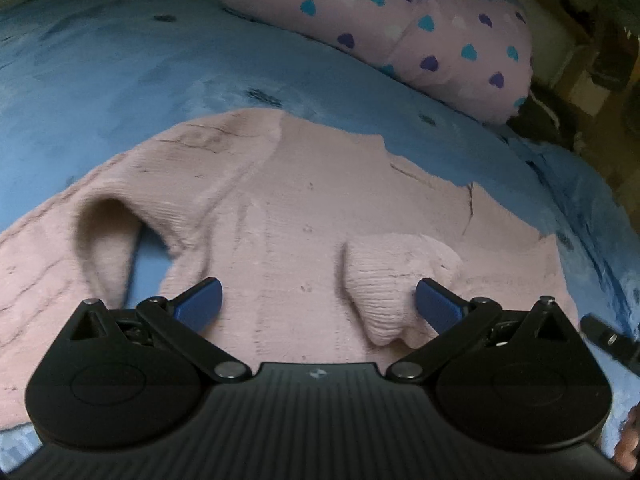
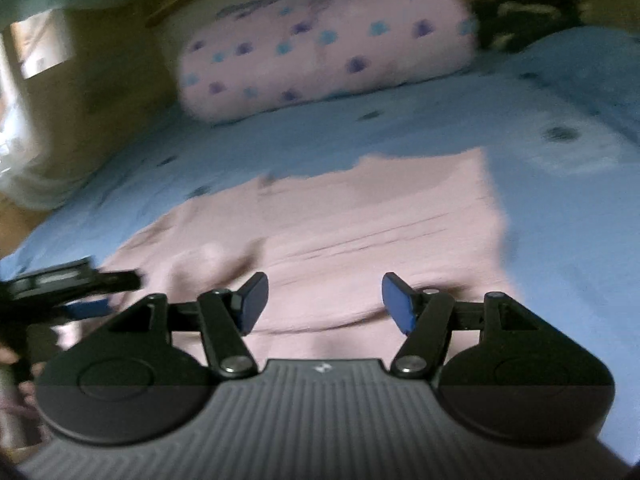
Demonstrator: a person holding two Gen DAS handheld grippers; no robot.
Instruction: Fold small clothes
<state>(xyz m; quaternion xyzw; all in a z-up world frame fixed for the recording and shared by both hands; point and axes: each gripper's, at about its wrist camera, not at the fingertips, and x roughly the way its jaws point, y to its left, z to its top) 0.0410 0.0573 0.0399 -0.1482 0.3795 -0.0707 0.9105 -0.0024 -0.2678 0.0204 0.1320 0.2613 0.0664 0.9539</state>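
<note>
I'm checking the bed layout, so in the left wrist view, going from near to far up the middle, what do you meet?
The open left gripper with blue pads → the pink knitted sweater spread flat → bare blue patterned bedsheet → the pink pillow with purple and teal hearts.

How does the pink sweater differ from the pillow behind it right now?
The sweater is plain pink knit; the pillow is pink with blue and purple hearts. The sweater lies spread out and rumpled near the grippers; the pillow sits plump farther back. Both rest on the blue bedsheet.
</note>
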